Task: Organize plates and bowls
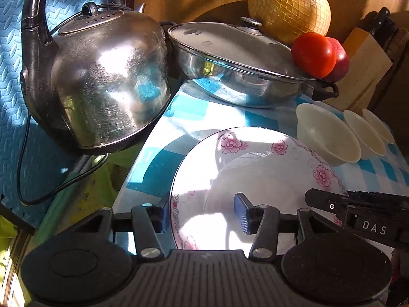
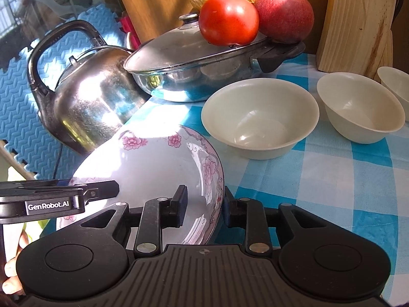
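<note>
Left wrist view: a checked blue-and-white tablecloth (image 1: 225,107) is carrying the whole scene, with a steel kettle (image 1: 102,81) and a lidded steel pan (image 1: 237,61) crowding its far edge, and a netted yellow melon (image 1: 288,7), a tomato (image 1: 314,53) and a wooden block (image 1: 363,69) standing behind.

The flowered plate (image 1: 255,174) is lying directly ahead of both tools, its near rim reaching in between each pair of fingers. The left gripper (image 1: 202,215) is straddling the plate's left rim, one finger outside and one over the white face; its jaws are standing apart and are not visibly pinching, so it is reading as released.

In the right wrist view the right gripper (image 2: 203,204) is straddling the opposite rim of the flowered plate (image 2: 153,168), one finger inside the dish and one outside, and the plate appears to be tilting up from the cloth. The jaws are sitting close around the rim, but whether they are actually clamping it cannot be told.

Three cream bowls are lining up to the right of the plate, the nearest bowl (image 2: 260,122) just beside its far edge, the middle bowl (image 2: 358,107) and the far bowl (image 2: 396,84) running on toward the block. The right tool is lying nearer to them.

Readable writing: "GenRobot.AI" on the left tool's body, seen from the right wrist, and "DAS" on the right tool's body, seen from the left.
</note>
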The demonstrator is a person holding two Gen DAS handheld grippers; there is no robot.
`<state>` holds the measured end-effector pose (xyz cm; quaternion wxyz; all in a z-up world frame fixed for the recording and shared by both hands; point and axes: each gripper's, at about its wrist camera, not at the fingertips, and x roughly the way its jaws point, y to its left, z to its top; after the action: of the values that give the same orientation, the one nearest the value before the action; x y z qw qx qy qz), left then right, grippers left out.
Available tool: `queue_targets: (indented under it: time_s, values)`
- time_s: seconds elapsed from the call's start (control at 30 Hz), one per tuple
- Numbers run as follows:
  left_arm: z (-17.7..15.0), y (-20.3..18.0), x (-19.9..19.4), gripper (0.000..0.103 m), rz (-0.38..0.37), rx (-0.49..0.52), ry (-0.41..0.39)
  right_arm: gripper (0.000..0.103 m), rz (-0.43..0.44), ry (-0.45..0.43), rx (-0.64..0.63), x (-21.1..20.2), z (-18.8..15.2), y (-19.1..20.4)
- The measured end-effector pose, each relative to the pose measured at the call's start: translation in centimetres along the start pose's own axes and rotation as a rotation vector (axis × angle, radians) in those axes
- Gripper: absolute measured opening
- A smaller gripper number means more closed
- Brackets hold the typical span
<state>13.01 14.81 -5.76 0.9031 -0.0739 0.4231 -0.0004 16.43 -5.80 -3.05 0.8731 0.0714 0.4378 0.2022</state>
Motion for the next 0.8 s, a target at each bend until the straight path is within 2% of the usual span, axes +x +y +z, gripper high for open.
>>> queue_targets:
  time_s: [0.03, 0.27, 0.47, 0.8]
  values:
    - [0.1, -0.4, 0.2, 0.048, 0.012, 0.015, -0.002, 0.036, -0.002, -0.004, 0.002, 0.1, 0.1, -0.1]
    - [-0.3, -0.8, -0.5, 0.048, 0.011, 0.0, -0.002, 0.036, 0.004, -0.001, 0.045, -0.4, 0.0, -0.4]
    - [0.0, -1.1, -2.4, 0.048, 0.002, 0.013, -0.073, 0.036, 0.024, -0.037, 0.057, -2.2, 0.2, -0.3]
    - [-0.1, -2.7, -3.4, 0.048, -0.066, 0.034, -0.072, 0.036, -0.016, -0.081, 0.083, -5.2, -0.1, -1.2]
